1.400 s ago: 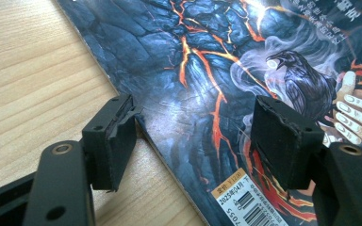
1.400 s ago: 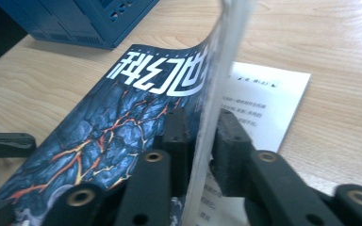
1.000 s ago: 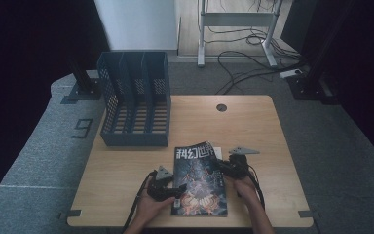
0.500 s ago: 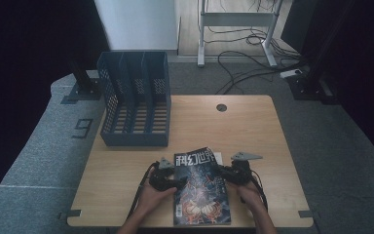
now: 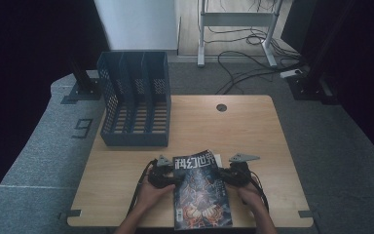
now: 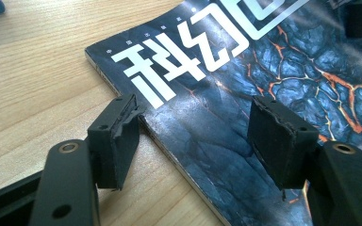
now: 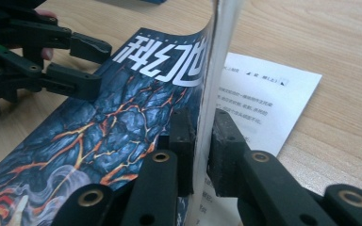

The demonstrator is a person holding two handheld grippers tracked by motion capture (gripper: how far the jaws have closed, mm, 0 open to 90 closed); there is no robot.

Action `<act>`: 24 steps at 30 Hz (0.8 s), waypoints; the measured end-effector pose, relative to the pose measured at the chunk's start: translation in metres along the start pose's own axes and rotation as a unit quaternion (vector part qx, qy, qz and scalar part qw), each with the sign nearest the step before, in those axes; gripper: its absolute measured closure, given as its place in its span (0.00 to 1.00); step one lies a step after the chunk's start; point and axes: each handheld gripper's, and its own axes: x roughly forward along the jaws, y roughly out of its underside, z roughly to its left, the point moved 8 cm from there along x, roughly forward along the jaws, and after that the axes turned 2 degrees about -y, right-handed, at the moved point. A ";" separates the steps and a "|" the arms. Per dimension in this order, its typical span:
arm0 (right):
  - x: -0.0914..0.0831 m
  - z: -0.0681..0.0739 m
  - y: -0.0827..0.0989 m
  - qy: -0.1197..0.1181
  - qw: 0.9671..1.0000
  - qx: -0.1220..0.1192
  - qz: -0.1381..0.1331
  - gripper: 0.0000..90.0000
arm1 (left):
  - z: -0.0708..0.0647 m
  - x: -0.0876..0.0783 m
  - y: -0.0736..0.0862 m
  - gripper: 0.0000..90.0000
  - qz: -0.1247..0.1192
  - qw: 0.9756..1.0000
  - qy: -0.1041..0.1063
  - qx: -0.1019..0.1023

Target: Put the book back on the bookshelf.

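R gripper point(image 7: 199, 141) pinches the cover edge of the magazine point(image 5: 200, 192), lifting it off a white page. L gripper point(image 6: 193, 136) jaws wide, just been closing, straddling the mag's spine edge w/o pressing. Mag lies at near table point(image 5: 253, 126) edge, btwn both hands.

The magazine point(image 7: 122, 122) has a shiny, smooth paper cover, and the page under it is plain white paper. The surface point(image 5: 243, 131) is light wood with fine lines. The right gripper point(image 7: 202, 136) looks like dull black plastic with rough pads.
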 end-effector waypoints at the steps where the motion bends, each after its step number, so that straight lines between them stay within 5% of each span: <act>1: 0.001 -0.001 0.000 -0.001 1.000 0.004 0.001 0.88 | 0.000 0.000 0.000 0.38 0.000 1.000 0.000 0.000; 15: 0.025 -0.011 -0.013 0.002 1.000 0.022 0.006 0.76 | 0.000 0.000 0.000 0.39 0.001 1.000 -0.002 0.003; 24: 0.030 -0.014 -0.015 -0.010 0.999 0.053 -0.010 0.89 | 0.000 0.000 0.000 0.38 -0.001 1.000 0.001 -0.001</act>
